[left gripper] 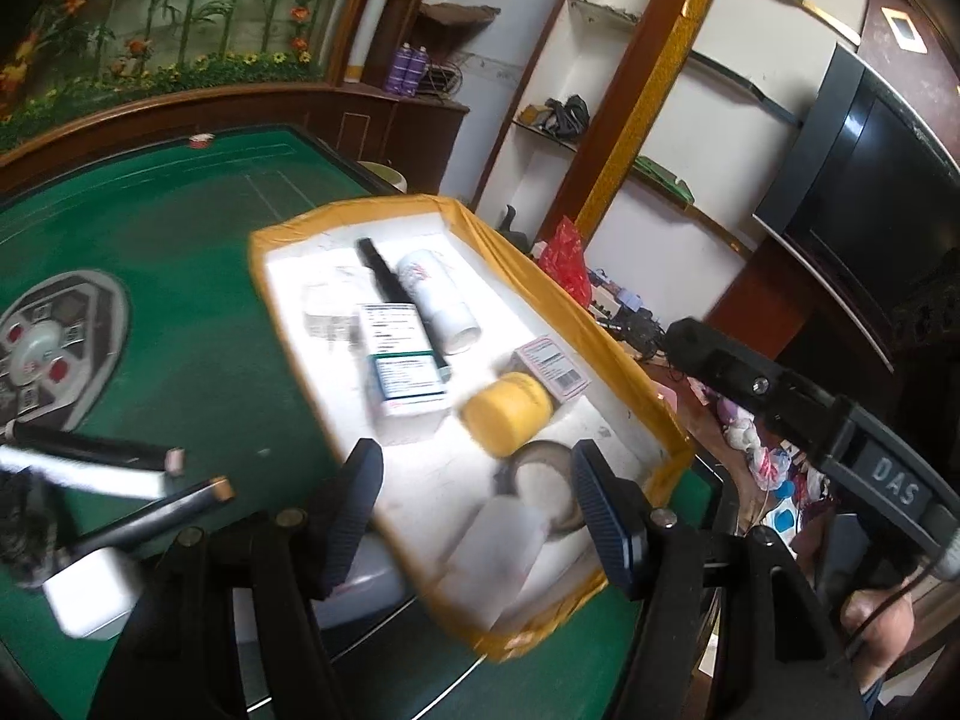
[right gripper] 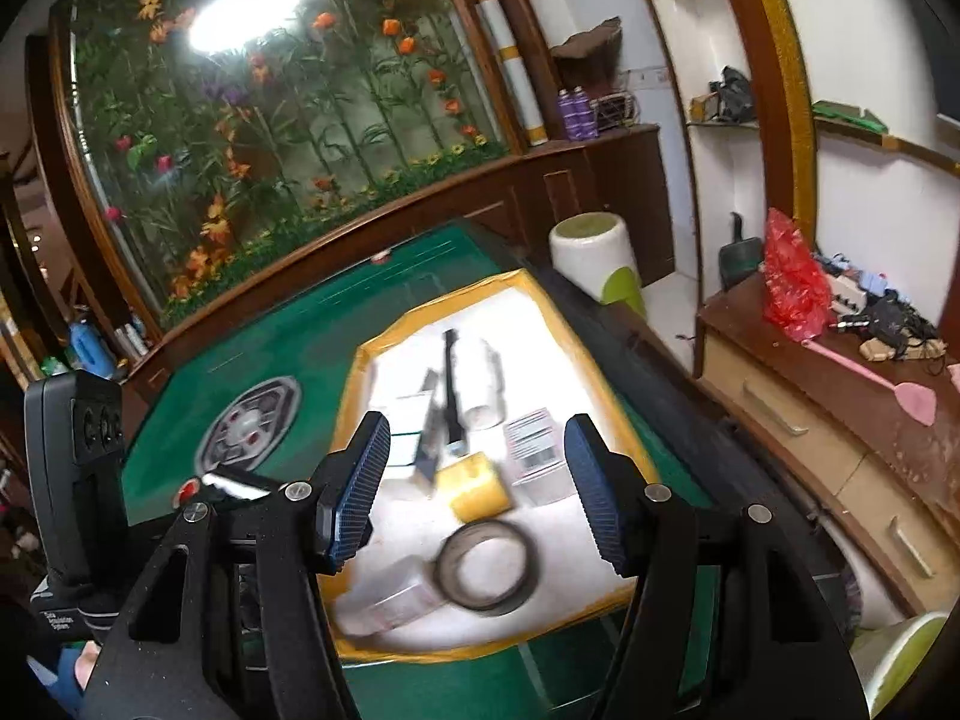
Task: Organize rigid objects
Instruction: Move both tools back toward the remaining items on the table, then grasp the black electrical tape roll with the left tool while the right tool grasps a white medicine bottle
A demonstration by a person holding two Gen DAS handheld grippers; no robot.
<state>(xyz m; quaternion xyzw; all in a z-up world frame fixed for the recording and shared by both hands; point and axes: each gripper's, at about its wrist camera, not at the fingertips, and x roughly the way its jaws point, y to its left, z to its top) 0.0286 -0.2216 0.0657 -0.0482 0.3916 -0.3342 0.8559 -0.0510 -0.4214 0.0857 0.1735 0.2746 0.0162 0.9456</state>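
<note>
Both grippers hang over the yellow-rimmed tray (left gripper: 606, 336) on the green tabletop (left gripper: 198, 300), fingers spread wide and holding nothing. Beyond the left gripper (left gripper: 474, 516) lie a tape roll (left gripper: 543, 480), a yellow jar (left gripper: 507, 414) and a labelled box (left gripper: 402, 360), its print too blurred to read. The right gripper (right gripper: 474, 492), marked "DAS", frames the same things.

Green felt bench (right gripper: 252, 336) in a wood-trimmed room. Behind it, a glass panel of painted flowers (right gripper: 252, 120) reflecting a bright lamp (right gripper: 246, 6). Right: white shelves (right gripper: 738, 120), dark TV (left gripper: 870, 180), drawer cabinet (right gripper: 840, 438).
</note>
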